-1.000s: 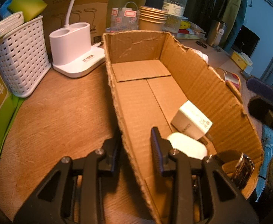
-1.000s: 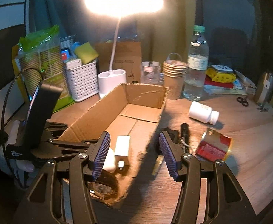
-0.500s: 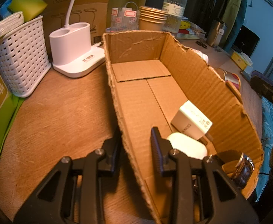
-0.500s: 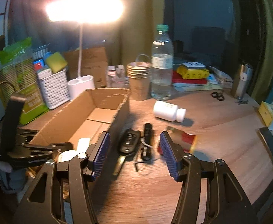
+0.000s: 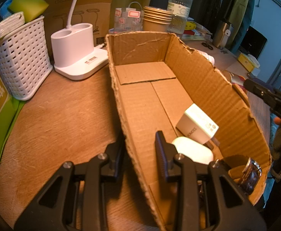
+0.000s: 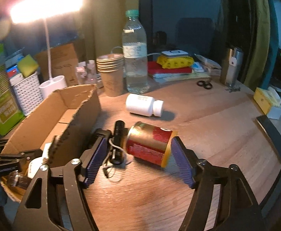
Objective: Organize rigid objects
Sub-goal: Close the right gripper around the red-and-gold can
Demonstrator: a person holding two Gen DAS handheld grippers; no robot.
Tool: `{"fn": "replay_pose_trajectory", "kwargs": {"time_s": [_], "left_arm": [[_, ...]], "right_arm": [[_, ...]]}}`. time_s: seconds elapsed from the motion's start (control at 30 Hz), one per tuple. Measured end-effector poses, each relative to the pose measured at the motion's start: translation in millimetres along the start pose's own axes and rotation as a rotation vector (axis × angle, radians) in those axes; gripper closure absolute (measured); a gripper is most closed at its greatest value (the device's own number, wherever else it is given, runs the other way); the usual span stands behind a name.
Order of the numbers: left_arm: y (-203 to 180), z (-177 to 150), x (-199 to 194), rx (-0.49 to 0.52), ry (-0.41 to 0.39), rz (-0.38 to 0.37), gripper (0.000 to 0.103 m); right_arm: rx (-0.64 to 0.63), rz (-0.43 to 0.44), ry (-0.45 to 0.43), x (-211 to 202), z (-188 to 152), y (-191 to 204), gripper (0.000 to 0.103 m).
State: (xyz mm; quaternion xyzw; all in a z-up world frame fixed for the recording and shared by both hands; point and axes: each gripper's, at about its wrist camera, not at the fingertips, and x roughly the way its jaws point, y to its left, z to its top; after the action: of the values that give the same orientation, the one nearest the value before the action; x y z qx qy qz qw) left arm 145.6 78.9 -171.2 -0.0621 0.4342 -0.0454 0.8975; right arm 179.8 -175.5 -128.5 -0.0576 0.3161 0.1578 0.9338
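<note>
On a cluttered wooden desk [image 6: 207, 127], the left gripper [image 5: 140, 146] straddles the cardboard box [image 5: 198, 80] wall, seemingly steadying it; the right gripper [image 6: 138, 161] gapes wide around the red can [image 6: 150, 144], ungrasped.

The right gripper [image 6: 138, 161] now sits away from the brown cardboard box [image 6: 78, 115], over the wooden counter [image 6: 207, 127]. Its open jaws, which straddled the box wall a second ago, now flank a red and gold tin can [image 6: 150, 141] lying on its side beside a small black flashlight [image 6: 118, 140].
</note>
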Motion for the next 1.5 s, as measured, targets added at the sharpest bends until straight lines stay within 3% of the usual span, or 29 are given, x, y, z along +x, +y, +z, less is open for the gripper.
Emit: {"fn": "replay_pose_trajectory", "kwargs": {"time_s": [0.3, 0.9, 1.5], "left_arm": [[0, 0, -1, 0.0, 0.0, 0.0, 0.07], [1, 0, 0, 0.0, 0.0, 0.0, 0.07], [0, 0, 0, 0.0, 0.0, 0.0, 0.07]], "right_arm": [[0.029, -0.016, 0.043, 21, 2, -12, 0.023], [0.045, -0.017, 0.084, 48, 7, -15, 0.023], [0.031, -0.017, 0.07, 44, 5, -14, 0.027]]}}
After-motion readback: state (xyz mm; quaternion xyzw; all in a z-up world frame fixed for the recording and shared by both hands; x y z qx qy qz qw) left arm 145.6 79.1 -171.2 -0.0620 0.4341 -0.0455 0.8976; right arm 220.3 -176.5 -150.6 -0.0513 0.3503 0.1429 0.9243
